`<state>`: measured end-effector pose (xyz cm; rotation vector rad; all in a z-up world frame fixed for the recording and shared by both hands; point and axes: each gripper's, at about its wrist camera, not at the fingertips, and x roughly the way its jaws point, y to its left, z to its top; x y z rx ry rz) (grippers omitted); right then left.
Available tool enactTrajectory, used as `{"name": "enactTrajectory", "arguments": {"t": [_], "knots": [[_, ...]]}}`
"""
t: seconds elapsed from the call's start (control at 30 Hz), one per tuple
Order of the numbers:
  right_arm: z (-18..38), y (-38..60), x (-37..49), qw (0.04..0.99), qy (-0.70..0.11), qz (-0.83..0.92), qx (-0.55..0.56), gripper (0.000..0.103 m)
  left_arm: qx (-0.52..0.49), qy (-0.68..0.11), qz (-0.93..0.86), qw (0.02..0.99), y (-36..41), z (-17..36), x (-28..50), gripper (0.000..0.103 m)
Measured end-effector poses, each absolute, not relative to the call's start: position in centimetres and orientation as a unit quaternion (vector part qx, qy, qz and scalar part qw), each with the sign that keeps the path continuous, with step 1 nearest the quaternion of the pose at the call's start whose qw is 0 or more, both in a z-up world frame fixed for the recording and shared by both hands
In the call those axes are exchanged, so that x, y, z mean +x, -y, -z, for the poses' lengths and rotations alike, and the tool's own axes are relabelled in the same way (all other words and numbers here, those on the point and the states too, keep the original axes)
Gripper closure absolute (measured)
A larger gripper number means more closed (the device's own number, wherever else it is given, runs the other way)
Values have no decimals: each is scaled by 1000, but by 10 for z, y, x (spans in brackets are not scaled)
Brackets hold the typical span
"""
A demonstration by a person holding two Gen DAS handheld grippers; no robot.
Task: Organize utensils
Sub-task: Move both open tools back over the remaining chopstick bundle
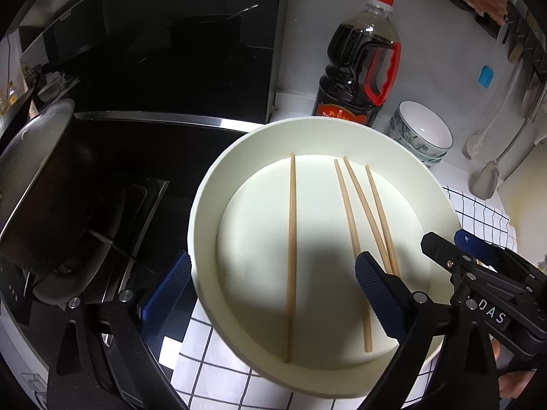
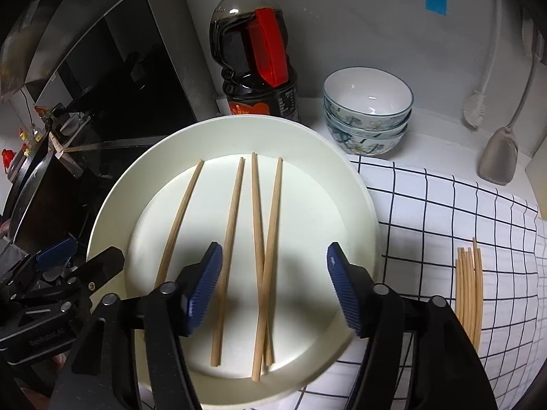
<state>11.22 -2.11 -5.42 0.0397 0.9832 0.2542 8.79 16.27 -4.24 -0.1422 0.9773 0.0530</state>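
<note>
The left gripper (image 1: 273,287) hung over the near part of the plate (image 1: 239,157) with its jaws spread wide and nothing between the blue ribbed pads (image 1: 376,290); one pad stood outside the plate's left rim, the other above the crossed chopsticks. The right gripper (image 2: 273,287) was likewise released, its jaws parted above the plate (image 2: 119,188) and gripping nothing, though two chopsticks lay beneath the gap; its black frame also showed at the right edge of the left wrist view (image 1: 478,273).

Four wooden chopsticks lay inside the cream plate; a single chopstick (image 1: 291,256) lay apart on the left, running straight from the far side to the near rim; the other three chopsticks (image 1: 362,225) lay close together to its right, two of them crossing near their closer ends. The plate sat partly on a white cloth with a black grid (image 2: 461,222), beside a dark stove top (image 1: 136,157) where a pan (image 1: 44,177) stood tilted.

On the cloth, well to the right of the plate, a bundle of chopsticks (image 2: 470,294) lay together, apart from the plate. Behind the plate stood a soy sauce bottle (image 2: 254,54) with a red cap and handle; beside it was a stack of floral bowls (image 2: 367,112); further right a spatula (image 2: 499,160) and a brush (image 2: 477,106) hung against the wall.
</note>
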Motion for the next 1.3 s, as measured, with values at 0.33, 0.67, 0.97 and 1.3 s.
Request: {"name": "enactTrajectory", "arguments": {"t": [0.33,0.67,0.97,1.3], "knots": [[48,31,92,874,-469,-124,22,33,-67,-465,-36,882,-160,36,73,7],[40,42,72,877,-462,-127,16,31,-66,-458,-38,886,-147,24,62,7],[34,57,59,879,-459,-128,24,31,-57,-450,-37,891,-133,13,54,7],[28,88,36,884,-453,-116,23,31,-45,-453,-24,890,-106,12,42,7]]}}
